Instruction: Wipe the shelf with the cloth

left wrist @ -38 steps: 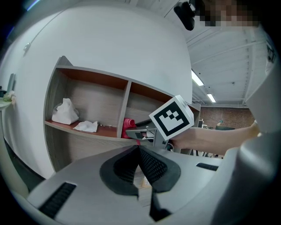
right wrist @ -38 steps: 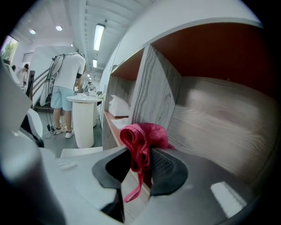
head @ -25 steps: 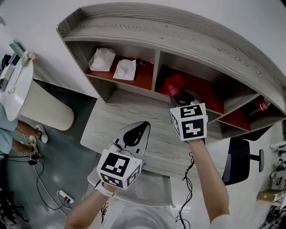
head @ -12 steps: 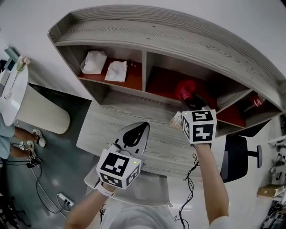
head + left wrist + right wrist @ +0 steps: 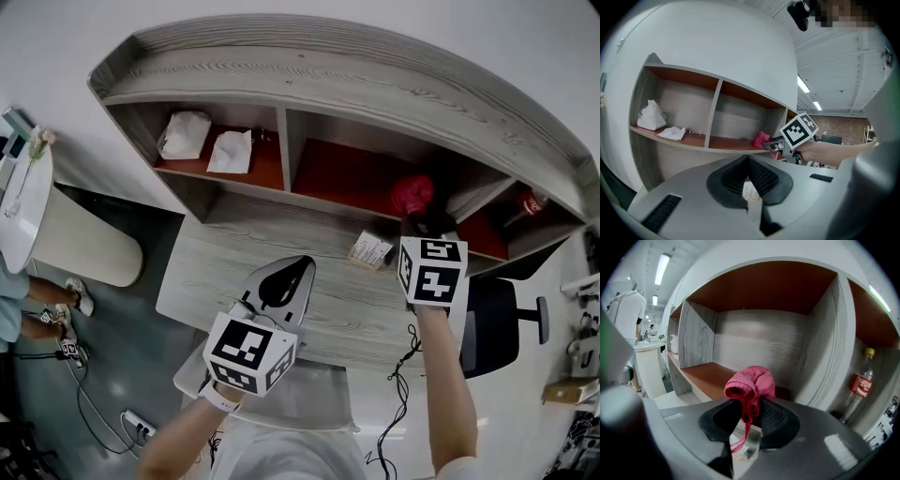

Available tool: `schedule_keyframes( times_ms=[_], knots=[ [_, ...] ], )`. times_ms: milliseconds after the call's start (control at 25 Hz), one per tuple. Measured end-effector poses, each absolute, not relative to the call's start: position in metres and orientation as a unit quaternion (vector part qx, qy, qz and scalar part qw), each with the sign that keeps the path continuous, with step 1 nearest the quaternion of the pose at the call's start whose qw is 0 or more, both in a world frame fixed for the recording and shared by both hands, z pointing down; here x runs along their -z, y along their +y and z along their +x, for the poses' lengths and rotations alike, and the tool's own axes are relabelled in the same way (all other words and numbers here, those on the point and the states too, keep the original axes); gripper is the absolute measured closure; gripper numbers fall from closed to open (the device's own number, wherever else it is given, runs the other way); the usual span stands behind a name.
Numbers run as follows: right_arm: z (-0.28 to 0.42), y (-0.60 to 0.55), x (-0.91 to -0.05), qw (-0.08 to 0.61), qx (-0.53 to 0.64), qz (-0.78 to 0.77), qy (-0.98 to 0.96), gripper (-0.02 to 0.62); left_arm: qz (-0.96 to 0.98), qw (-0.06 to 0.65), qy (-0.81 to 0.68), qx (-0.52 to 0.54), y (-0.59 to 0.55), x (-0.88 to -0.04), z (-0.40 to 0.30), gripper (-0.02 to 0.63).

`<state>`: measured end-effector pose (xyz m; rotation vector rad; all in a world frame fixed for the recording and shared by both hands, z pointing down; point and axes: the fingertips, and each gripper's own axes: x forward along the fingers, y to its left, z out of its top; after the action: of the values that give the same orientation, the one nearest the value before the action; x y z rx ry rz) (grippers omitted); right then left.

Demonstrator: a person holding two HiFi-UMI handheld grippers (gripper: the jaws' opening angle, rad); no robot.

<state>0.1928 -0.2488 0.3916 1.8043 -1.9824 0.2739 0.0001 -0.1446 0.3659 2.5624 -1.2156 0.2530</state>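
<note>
Sliding right along shelf [image 5: 323, 175], cloth [image 5: 412, 194] gripped

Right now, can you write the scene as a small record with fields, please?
Right gripper: shut on the cloth
Cloth place: right end of the shelf, middle compartment
Left gripper: shut, empty, above the desk
Left compartment: two white crumpled papers
Right compartment: bottle
Desk: small box
</note>
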Motion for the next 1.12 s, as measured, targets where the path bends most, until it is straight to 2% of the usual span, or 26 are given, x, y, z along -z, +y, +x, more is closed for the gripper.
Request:
schedule_keyframes(
  times_ms=[280,440,720,1120],
  knots=[
    [0.223,-0.239,-0.389,0.248,-0.083,0.696,-0.669,0.486,0.896,0.146,-0.410,-0.089,-0.144,-0.365,0.012,0.600],
    [0.212,-0.241,-0.373,0.228,-0.076,0.702,-0.671,0.486,0.897,0.148,-0.407,-0.091,-0.142,-0.367,0.014,0.600],
    [0.151,-0.260,-0.339,0.179,-0.074,0.651,-0.734,0.486,0.893,0.147,-0.417,-0.086,-0.149,-0.363,0.000,0.600],
    [0.061,-0.311,-0.341,0.210,-0.071,0.559,-0.799,0.486,0.881,0.144,-0.444,-0.076,-0.164,-0.353,-0.041,0.600]
  ],
)
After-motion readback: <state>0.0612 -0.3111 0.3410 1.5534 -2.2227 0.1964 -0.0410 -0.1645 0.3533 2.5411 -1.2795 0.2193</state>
